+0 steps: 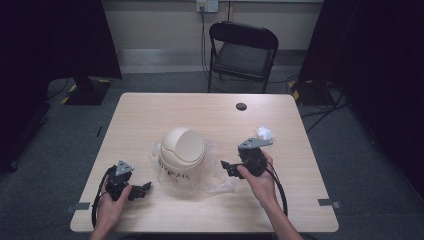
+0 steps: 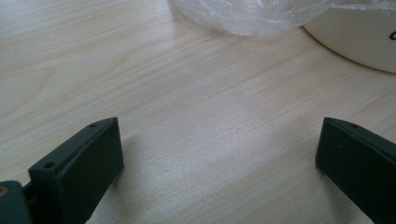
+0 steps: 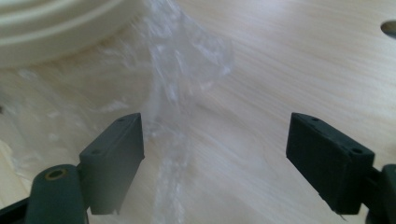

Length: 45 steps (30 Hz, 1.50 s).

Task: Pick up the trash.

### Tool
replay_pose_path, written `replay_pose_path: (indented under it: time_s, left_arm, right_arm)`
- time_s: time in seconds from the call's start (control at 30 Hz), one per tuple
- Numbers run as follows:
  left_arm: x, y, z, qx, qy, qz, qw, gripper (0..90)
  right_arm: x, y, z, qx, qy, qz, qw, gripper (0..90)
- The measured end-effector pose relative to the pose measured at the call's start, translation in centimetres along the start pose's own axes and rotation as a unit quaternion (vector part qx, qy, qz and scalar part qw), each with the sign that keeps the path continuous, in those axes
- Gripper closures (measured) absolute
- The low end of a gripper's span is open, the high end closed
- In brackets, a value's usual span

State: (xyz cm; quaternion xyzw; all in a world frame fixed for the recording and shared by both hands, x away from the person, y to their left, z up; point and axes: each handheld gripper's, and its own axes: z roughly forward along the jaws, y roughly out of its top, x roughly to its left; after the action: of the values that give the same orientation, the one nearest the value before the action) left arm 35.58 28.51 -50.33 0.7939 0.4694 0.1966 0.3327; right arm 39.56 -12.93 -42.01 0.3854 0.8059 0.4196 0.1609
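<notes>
cream domed plastic bin w/ swing lid [image 1: 181, 155] mid light wood table [image 1: 150, 107], sat on loose clear plastic bag [image 3: 182, 70] | left gripper [image 1: 142, 190] low nr bin, jaws wide, empty | right gripper [image 3: 215, 154] jaws wide astride bag edge, prob lining up a pinch

We see a cream plastic bin with a domed swing lid [image 1: 181, 156] standing upright near the middle of the light wooden table [image 1: 150, 110]. It has black handwriting on its front wall. Under and around its base lies a clear crumpled plastic bag [image 1: 220, 176], spreading to its right. A small crumpled piece of clear plastic [image 1: 264, 133] lies apart, near the table's right side.
</notes>
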Motion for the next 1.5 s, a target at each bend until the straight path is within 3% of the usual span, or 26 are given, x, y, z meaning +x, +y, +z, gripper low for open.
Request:
replay_pose_path:
  time_s: [0.5,0.77,0.97,1.23,1.27,1.33,1.5]
  left_arm:
    - [0.0,0.0,0.0,0.000,0.001,0.001,1.0000,0.4]
    - [0.0,0.0,0.0,0.001,0.002,0.002,1.0000,0.4]
    - [0.0,0.0,0.0,0.001,0.001,0.002,1.0000,0.4]
    - [0.0,0.0,0.0,0.001,0.000,0.001,1.0000,0.4]
    - [0.0,0.0,0.0,-0.001,0.000,-0.001,1.0000,0.4]
    - [0.0,0.0,0.0,0.000,0.000,-0.001,1.0000,0.4]
    - [0.0,0.0,0.0,0.000,0.001,0.000,1.0000,0.4]
  right_arm:
    - [2.5,4.9,0.4,-0.012,0.035,-0.046,0.9983,19.1]
    - [3.3,7.0,0.7,-0.026,0.050,-0.049,0.9972,19.2]
    - [4.1,7.4,2.2,-0.010,0.063,-0.057,0.9963,18.6]
    - [4.2,7.2,3.8,-0.001,0.069,-0.047,0.9965,16.2]
    - [4.0,7.1,4.5,0.005,0.076,-0.035,0.9965,16.4]
    - [4.0,7.0,4.8,0.007,0.079,-0.033,0.9963,16.6]
    - [4.0,7.0,5.9,0.018,0.074,-0.029,0.9967,16.6]
